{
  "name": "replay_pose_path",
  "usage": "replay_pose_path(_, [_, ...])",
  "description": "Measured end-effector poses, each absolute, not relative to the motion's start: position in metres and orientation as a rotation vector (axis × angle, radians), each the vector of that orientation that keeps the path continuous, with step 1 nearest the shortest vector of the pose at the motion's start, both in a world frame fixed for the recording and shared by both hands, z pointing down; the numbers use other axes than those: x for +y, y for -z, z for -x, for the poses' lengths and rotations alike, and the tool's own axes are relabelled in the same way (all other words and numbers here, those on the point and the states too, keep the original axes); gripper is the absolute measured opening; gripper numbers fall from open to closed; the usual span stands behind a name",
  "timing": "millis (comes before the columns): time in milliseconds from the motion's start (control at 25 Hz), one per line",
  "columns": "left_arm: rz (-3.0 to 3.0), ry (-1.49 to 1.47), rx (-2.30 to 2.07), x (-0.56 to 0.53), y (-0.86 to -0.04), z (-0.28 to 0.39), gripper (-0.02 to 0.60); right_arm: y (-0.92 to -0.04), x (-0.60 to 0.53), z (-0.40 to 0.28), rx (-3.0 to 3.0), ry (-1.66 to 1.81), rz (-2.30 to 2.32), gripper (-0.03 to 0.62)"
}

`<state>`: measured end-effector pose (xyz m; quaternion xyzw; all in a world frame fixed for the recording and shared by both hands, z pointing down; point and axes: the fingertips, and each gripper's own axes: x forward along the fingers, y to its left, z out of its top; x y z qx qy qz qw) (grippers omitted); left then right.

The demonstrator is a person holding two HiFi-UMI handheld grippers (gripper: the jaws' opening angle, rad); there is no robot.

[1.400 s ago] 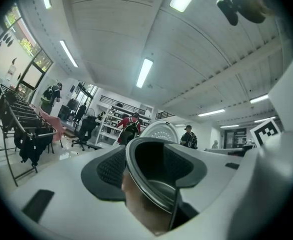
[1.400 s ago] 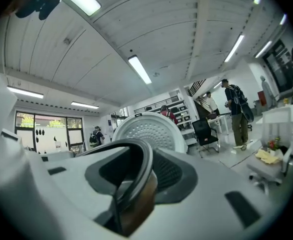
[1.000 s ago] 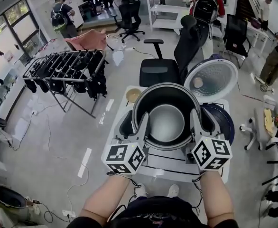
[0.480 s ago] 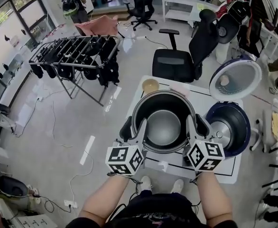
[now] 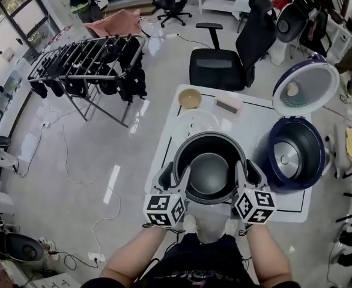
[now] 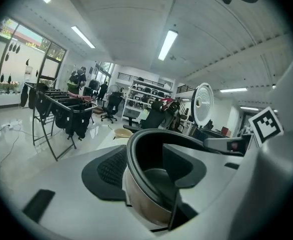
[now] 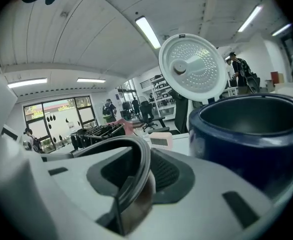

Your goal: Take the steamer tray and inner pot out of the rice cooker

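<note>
The dark inner pot [image 5: 209, 173] hangs between my two grippers over the near part of the white table [image 5: 251, 122]. My left gripper [image 5: 175, 174] is shut on its left rim and my right gripper [image 5: 247, 171] on its right rim. In the left gripper view the pot's rim [image 6: 136, 156] runs between the jaws of the left gripper [image 6: 144, 166]. The right gripper view shows the right gripper [image 7: 141, 176] clamped on the rim [image 7: 142, 159]. The dark blue rice cooker [image 5: 293, 155] stands to the right with its lid [image 5: 305, 89] up. A pale translucent steamer tray [image 5: 195, 122] lies on the table beyond the pot.
A small tan bowl [image 5: 190, 98] and a pinkish box [image 5: 228, 105] sit at the table's far edge. A black office chair [image 5: 224, 65] stands behind the table, and a drying rack [image 5: 86, 59] with dark clothes is off to the left. The cooker body [image 7: 251, 129] is close on the right.
Both grippers have come down and toward me with the pot held between them. The rice cooker now sits clear to the pot's right.
</note>
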<state>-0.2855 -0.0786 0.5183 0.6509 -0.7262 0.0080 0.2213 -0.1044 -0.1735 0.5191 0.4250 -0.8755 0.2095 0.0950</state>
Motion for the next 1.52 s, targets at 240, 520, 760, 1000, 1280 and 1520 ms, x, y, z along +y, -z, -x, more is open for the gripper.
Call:
replay_pose_path(240, [-1.834,-0.069,-1.944,-0.084,-0.541,0.284,0.216,-0.549,-0.172,0.099,-2.539,-0.665,-1.301,0.115])
replay_pose_path(520, [-1.869,-0.092,-1.868,-0.094,-0.552,0.273,0.216,-0.561,-0.179,0.086,-2.497,-0.695,-1.359,0.115])
replay_pose_path(760, [-1.867,-0.105,-1.840,-0.098,-0.561,0.267,0.216,-0.569,-0.183,0.079,-2.476,-0.708,-1.365,0.115])
replay_pose_path(1000, [-1.859,-0.117,-1.841,-0.097,-0.569,0.265,0.216,-0.576,-0.185,0.078,-2.477,-0.704,-1.359,0.115])
replay_pose_path(1280, [-1.914,-0.158,-1.848,-0.097,-0.566,0.264,0.221,-0.566,-0.184,0.074,-2.498,-0.523,-1.370,0.115])
replay_pose_path(1520, [-2.064,-0.165,-1.851,-0.098,-0.530,0.257,0.218,-0.528,-0.175,0.070,-2.553,-0.367,-1.392,0.115])
